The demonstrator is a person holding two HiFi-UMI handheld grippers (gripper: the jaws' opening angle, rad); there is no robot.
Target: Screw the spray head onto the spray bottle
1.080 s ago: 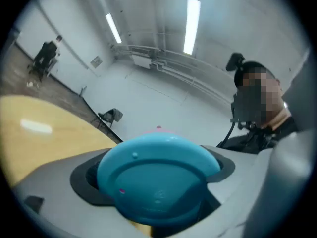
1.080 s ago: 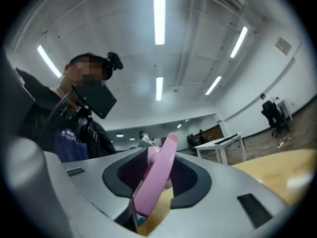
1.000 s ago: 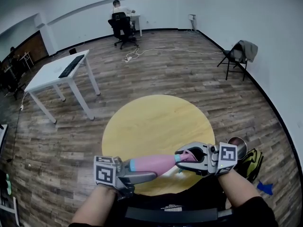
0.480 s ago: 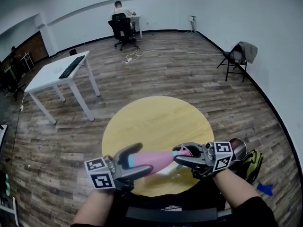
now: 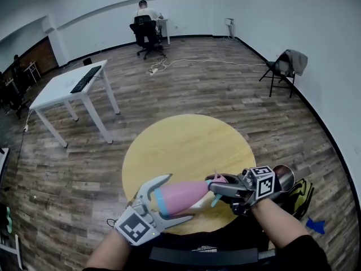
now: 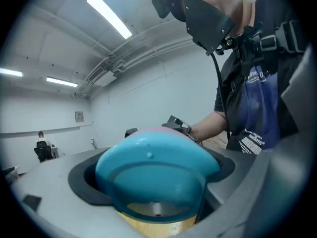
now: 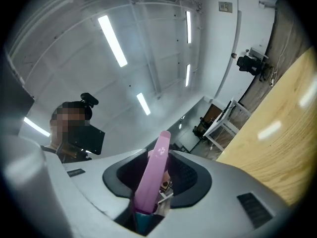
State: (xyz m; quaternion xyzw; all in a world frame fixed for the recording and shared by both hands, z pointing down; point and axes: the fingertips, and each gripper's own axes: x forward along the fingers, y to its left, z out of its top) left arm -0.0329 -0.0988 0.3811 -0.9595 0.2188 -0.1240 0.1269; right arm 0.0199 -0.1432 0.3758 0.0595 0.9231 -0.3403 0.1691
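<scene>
Round the round yellow table, a white desk with a keyboard is seen at ten o'clock, a seated person at twelve, a folding chair at two and a yellow-black backpack at four. Over the table's six o'clock edge the pink spray bottle is held level, its blue base pinched by the left gripper. Its neck points to three o'clock and meets the spray head, which is clamped in the right gripper. The bottle's contents cannot be told.

Word "FANTASTIC" on the person's shirt, barcode print beside it
</scene>
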